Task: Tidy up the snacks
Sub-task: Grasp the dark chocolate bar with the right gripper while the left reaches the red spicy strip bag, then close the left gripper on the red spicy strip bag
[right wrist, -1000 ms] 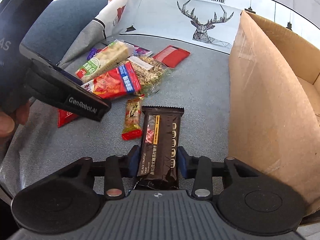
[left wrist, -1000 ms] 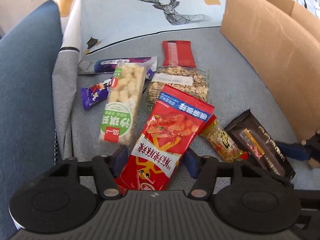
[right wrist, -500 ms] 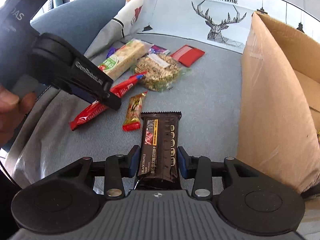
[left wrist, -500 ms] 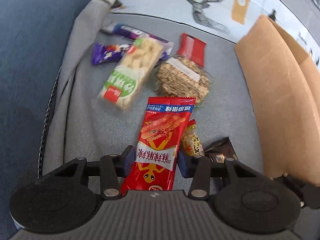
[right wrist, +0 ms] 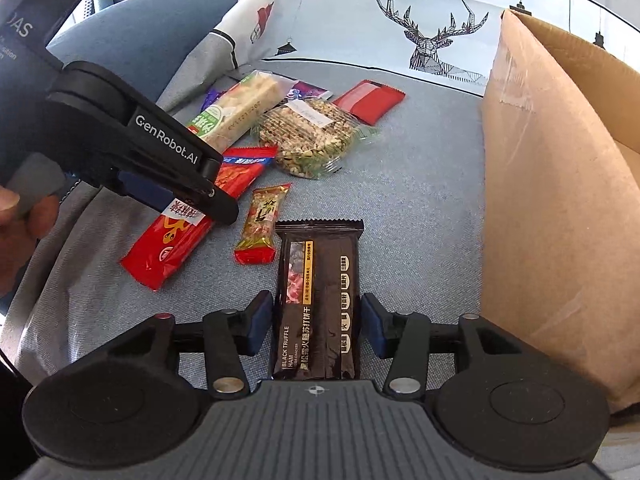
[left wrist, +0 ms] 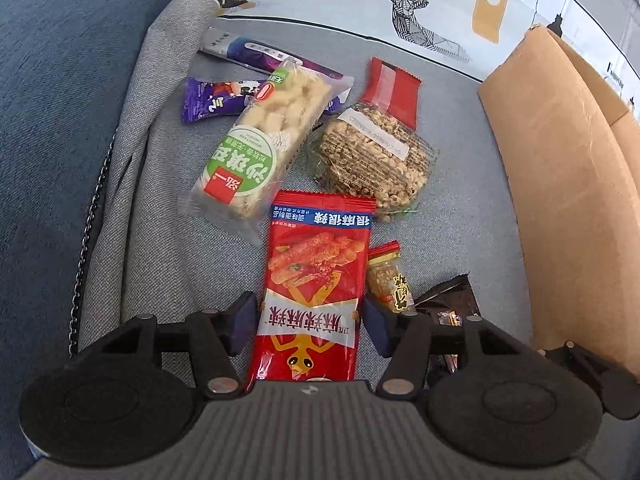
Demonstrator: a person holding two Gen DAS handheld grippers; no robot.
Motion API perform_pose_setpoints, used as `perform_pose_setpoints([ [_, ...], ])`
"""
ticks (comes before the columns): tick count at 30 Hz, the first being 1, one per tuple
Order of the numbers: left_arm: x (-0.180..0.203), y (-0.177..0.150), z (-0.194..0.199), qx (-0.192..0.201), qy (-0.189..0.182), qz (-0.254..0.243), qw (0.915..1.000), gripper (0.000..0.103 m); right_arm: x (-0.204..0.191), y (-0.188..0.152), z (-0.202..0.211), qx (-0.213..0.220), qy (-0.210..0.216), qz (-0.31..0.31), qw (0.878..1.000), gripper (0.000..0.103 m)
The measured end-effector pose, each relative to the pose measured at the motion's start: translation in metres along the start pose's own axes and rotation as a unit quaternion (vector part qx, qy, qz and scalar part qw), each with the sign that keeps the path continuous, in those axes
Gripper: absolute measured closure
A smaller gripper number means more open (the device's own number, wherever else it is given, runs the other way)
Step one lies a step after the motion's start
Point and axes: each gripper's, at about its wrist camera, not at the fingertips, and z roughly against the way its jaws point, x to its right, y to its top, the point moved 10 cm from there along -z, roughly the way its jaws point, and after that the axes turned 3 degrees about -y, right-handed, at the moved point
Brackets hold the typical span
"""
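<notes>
Two claws each straddle a packet on the grey sofa cushion (right wrist: 420, 184) beside the cardboard box (right wrist: 560, 208): the left claw (left wrist: 311, 322) has its jaws hugging the edges of the red spicy-strip packet (left wrist: 318, 280), apparently closed on it, while the right claw (right wrist: 316, 322) frames the black truffle ham cracker pack (right wrist: 318, 300) with slim gaps either side, so it looks not quite shut. Both packets sit on the side of the box facing the pile. Thin, slick foil could slip or buckle if squeezed only at the edges, and the box's tall wall could snag a dangling packet. Counting snacks: one red strip packet, one black cracker pack, one small peanut candy (right wrist: 262, 224), one green-labelled puffed bar (left wrist: 264, 140), one seed brittle (left wrist: 372, 160), one red wafer (left wrist: 392, 88), two purple wrappers (left wrist: 208, 100).
</notes>
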Motion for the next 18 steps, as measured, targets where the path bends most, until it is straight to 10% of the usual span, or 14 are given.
perform_pose_setpoints([
  [18,-0.004,0.004,0.006,0.017,-0.004,0.016,0.9997,0.051,0.003,0.006,0.013,0.031,-0.001,-0.006,1.000,0.062],
])
